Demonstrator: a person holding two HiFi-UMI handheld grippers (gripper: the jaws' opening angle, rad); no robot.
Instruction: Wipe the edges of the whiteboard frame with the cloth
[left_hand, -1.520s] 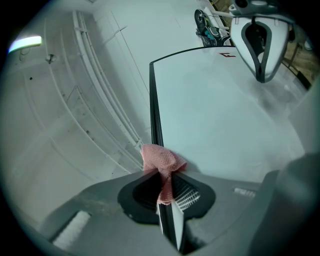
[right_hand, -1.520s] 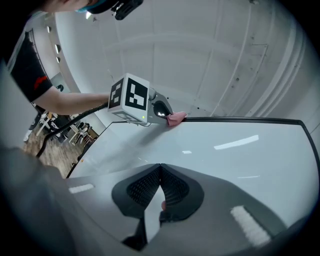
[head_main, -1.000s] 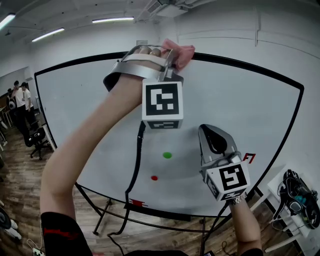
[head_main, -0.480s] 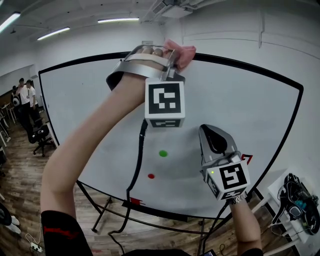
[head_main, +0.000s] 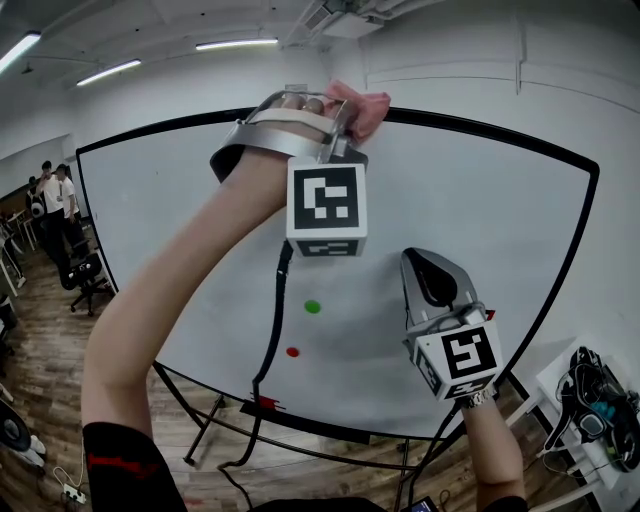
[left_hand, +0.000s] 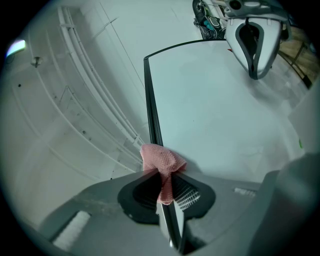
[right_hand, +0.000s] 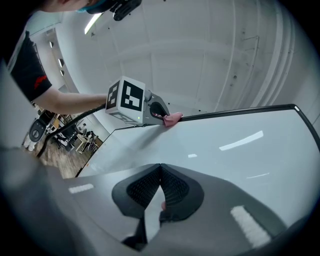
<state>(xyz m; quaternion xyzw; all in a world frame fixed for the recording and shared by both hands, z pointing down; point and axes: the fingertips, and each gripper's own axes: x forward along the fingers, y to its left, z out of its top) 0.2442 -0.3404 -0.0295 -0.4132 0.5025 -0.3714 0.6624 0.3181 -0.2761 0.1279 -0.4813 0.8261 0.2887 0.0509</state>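
Two claws up: my left claw (left_hand: 165, 182) is clenched on the pink cloth (left_hand: 159, 159), which sits bunched right on the top edge of the frame (left_hand: 149, 100), about midway along it. My right claw (right_hand: 160, 187) is closed on nothing and hangs in front of the whiteboard (head_main: 470, 220), near its lower right corner. I read this as the top-edge pass in hand. Next I'd slide the cloth along that edge toward a corner, pressing it on the black strip with a firm grip so it doesn't drag out.
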